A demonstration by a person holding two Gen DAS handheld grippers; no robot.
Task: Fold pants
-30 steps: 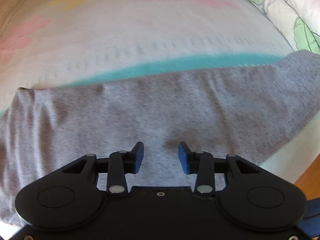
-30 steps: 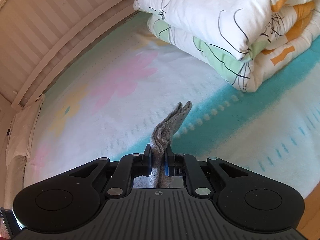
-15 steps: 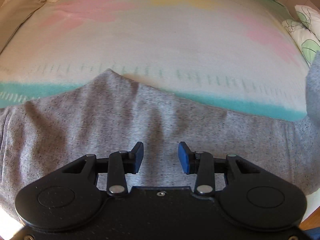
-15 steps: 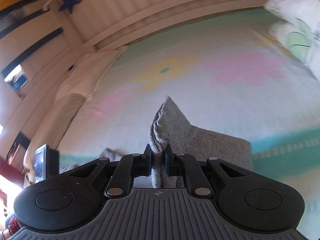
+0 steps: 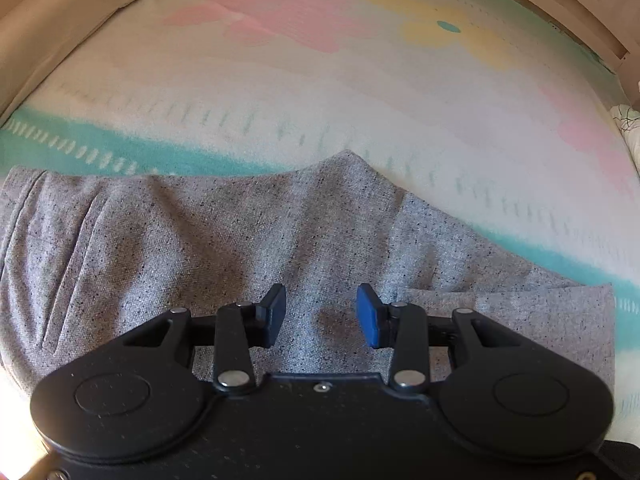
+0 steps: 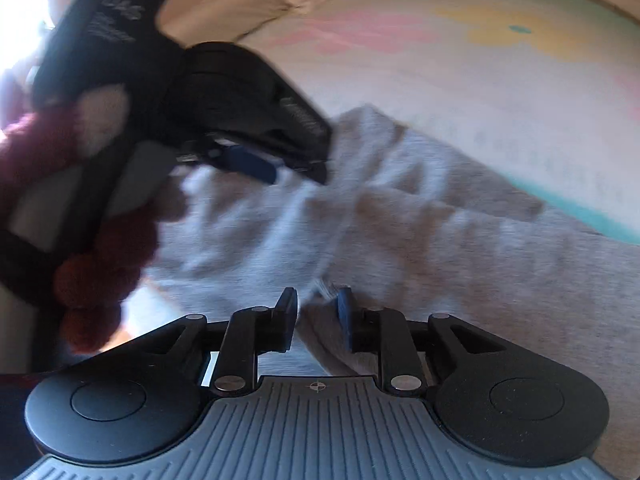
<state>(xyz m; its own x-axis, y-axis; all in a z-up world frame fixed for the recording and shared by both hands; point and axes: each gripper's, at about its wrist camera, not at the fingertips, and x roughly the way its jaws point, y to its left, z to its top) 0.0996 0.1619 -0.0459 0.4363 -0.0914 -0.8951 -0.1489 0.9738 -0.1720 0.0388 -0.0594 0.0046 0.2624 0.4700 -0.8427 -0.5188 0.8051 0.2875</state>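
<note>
1. Lying across the bed cover (image 5: 280, 92), the grey pants (image 5: 224, 240) were spread mostly flat, with one end already folded back over the rest at the right, its straight edge (image 5: 610, 320) showing.
2. The left gripper (image 5: 321, 315) hovered over the middle of the pants, its jaws spread and nothing between them.
3. The right gripper (image 6: 318, 318) had just been opening; a fold of grey cloth lay between its pads (image 6: 345, 316), which no longer pressed on it.
4. In the blurred right wrist view, a hand in a dark red sleeve (image 6: 100, 280) held the other tool.
5. Judgement: the first fold appeared laid down and in release; smoothing and at least one further fold remained.
</note>
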